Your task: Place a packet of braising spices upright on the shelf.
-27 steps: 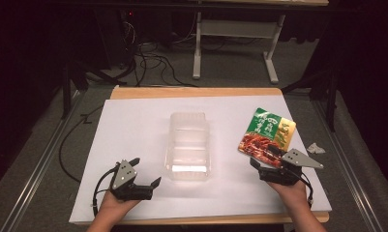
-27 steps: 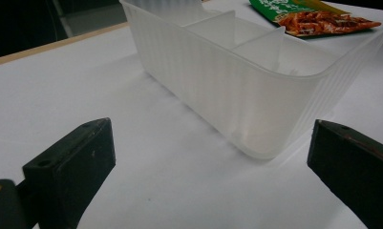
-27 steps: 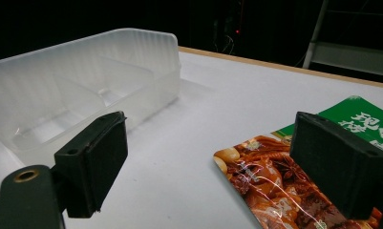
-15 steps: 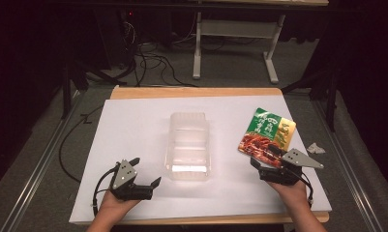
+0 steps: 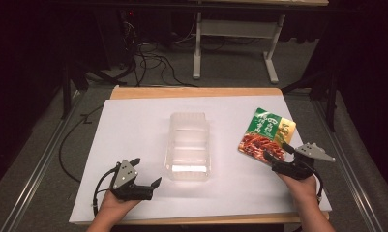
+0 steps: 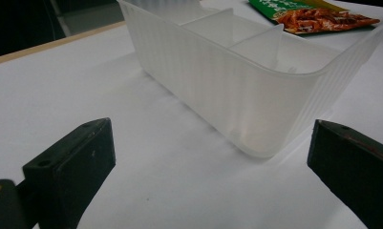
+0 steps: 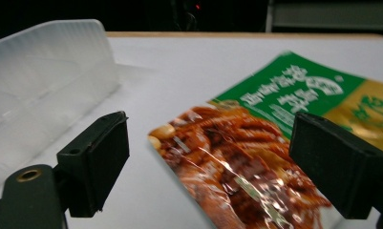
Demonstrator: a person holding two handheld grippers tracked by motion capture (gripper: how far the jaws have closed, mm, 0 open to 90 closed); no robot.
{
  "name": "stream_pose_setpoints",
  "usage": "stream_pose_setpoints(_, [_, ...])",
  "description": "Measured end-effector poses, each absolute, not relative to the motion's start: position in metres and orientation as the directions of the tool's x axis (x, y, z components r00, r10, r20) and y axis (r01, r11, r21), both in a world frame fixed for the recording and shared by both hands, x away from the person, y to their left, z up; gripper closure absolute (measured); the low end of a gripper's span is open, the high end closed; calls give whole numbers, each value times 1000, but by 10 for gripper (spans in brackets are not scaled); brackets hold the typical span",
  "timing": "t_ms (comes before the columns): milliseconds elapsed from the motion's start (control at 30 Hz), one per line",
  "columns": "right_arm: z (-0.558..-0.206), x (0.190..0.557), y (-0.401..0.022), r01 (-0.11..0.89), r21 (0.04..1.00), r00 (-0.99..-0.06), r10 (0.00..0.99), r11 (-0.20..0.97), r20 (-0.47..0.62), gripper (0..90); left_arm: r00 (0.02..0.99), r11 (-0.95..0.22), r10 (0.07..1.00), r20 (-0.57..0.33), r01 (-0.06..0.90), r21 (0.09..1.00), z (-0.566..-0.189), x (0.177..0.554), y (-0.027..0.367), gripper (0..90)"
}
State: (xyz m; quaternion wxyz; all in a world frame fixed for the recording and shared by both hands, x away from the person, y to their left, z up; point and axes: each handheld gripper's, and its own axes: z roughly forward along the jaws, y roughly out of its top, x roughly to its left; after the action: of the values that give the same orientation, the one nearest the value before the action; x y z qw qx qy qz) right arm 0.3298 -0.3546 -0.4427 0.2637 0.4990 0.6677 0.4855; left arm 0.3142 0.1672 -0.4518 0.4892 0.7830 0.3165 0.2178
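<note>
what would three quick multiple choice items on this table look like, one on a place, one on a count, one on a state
1. Where does the snack packet lie relative to the clear plastic container?
A. inside it
B. on the person's right of it, on the sheet
C. on the person's left of it

2. How many dividers cross the inside of the container?
A. none
B. two
C. five

3. In what state is the right gripper?
A. open, the packet's near end between its jaws
B. shut on the packet
C. shut on the container

Answers: 1 B, the high view shows the packet flat on the white sheet beside the container. 2 B, the left gripper view shows two cross walls making three compartments. 3 A, the right gripper view shows the jaws wide apart.
</note>
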Motion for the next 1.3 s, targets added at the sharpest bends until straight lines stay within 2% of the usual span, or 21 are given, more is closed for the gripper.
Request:
stream_pose_setpoints(233, [-455, 339, -372, 560, 825, -245, 937, -73, 248, 136, 706, -328, 707, 38, 280, 902, -451, 313, 167, 30])
stream_pose_setpoints(467, [-465, 343, -384, 637, 750, -152, 924, -179, 350, 163, 709, -328, 704, 38, 278, 903, -451, 313, 167, 30])
stream_pose_setpoints(800, [-477, 347, -392, 691, 660, -64, 885, -295, 462, 228, 710, -338, 702, 50, 271, 901, -450, 313, 166, 30])
stream_pose_setpoints(867, [-477, 346, -391, 686, 665, -59, 888, -295, 455, 233, 710, -335, 702, 47, 271, 903, -450, 313, 167, 30])
stream_pose_setpoints(1067, [-480, 344, -397, 671, 620, -24, 823, -407, 567, 242, 710, -333, 703, 48, 269, 904, -450, 313, 167, 30])
stream_pose_setpoints(1200, [-479, 342, -397, 666, 609, -16, 809, -430, 588, 246, 711, -335, 702, 48, 269, 903, -450, 313, 167, 30])
stream_pose_setpoints(1300, [-478, 340, -398, 641, 623, -43, 789, -449, 613, 283, 712, -340, 700, 52, 269, 901, -450, 313, 167, 30])
